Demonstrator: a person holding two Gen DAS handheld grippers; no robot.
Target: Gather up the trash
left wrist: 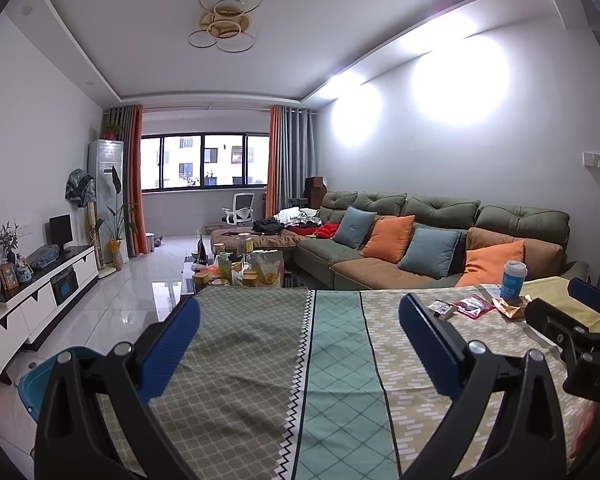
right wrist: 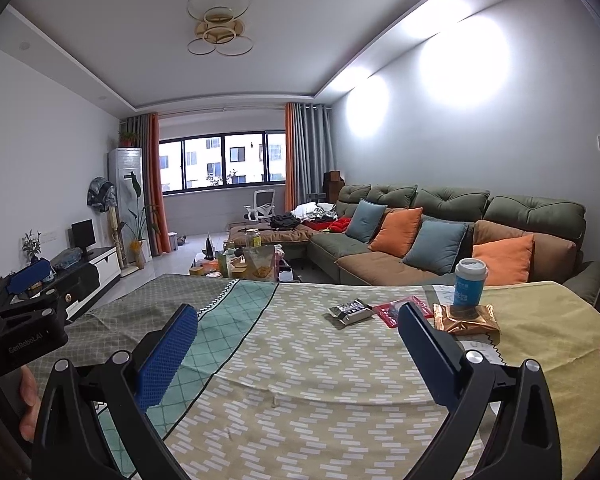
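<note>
At the far left, low beside the table, we see a blue bin [left wrist: 32, 384], which we judge to be where the trash goes. Our left gripper [left wrist: 299, 312] hovers over the tablecloth [left wrist: 260, 360] with fingers spread wide and nothing between them. Our right gripper [right wrist: 298, 320] is likewise agape and empty, pointing toward the trash at the far right of the table: a silver wrapper [right wrist: 350, 311], then a red packet [right wrist: 400, 309], then a gold wrapper [right wrist: 466, 320] with a blue cup [right wrist: 469, 283] touching it or standing on it. We should take the silver wrapper first, since it lies apart from the rest, coming in low so one finger slides under its edge, and keep clear of the cup.
</note>
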